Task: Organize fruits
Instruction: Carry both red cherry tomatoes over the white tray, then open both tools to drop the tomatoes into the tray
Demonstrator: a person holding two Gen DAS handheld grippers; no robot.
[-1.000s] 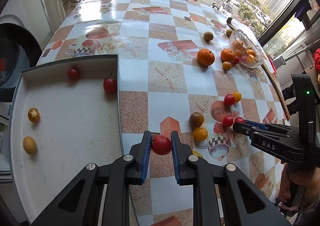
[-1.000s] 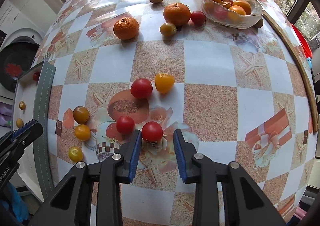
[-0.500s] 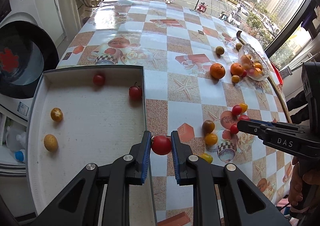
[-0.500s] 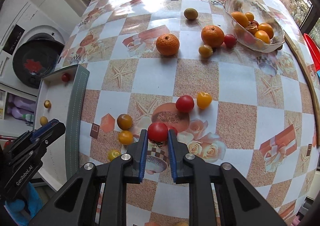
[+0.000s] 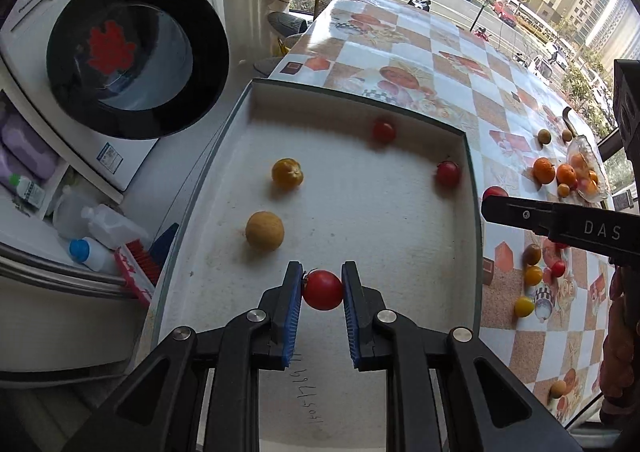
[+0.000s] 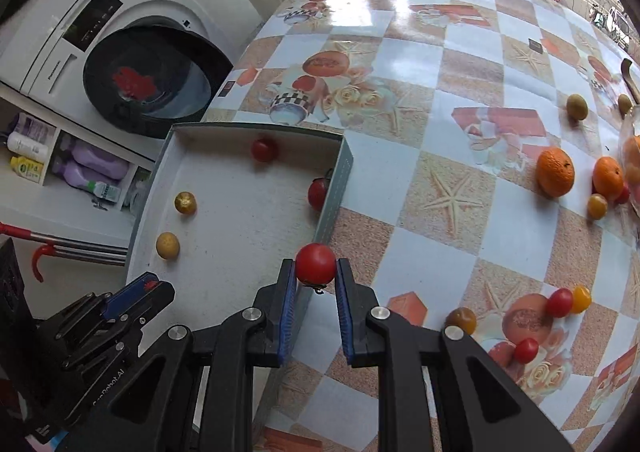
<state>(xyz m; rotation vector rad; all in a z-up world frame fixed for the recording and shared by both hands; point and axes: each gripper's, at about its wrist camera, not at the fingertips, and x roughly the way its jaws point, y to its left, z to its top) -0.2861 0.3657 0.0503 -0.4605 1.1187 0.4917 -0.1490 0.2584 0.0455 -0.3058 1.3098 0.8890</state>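
Note:
My left gripper (image 5: 322, 290) is shut on a red cherry tomato (image 5: 322, 290) and hangs over the white box (image 5: 400, 244), near its front. That box holds two red tomatoes (image 5: 447, 173) and two yellow fruits (image 5: 264, 230). My right gripper (image 6: 315, 272) is shut on another red cherry tomato (image 6: 315, 263), above the box's right wall (image 6: 334, 196) at the table side. In the left wrist view the right gripper (image 5: 490, 206) reaches in from the right with its tomato showing at the tip. In the right wrist view the left gripper (image 6: 148, 288) sits low at the left.
Loose cherry tomatoes (image 6: 560, 302) and two oranges (image 6: 555, 172) lie on the checked tablecloth (image 6: 440, 132). A glass bowl (image 5: 586, 172) of fruit stands at the far right. A washing machine (image 5: 132, 52) and bottles (image 5: 108, 228) are left of the table edge.
Both grippers swung left from the loose fruit toward the white box. The right gripper closed on a red tomato; the left kept its tomato and now hangs over the box.

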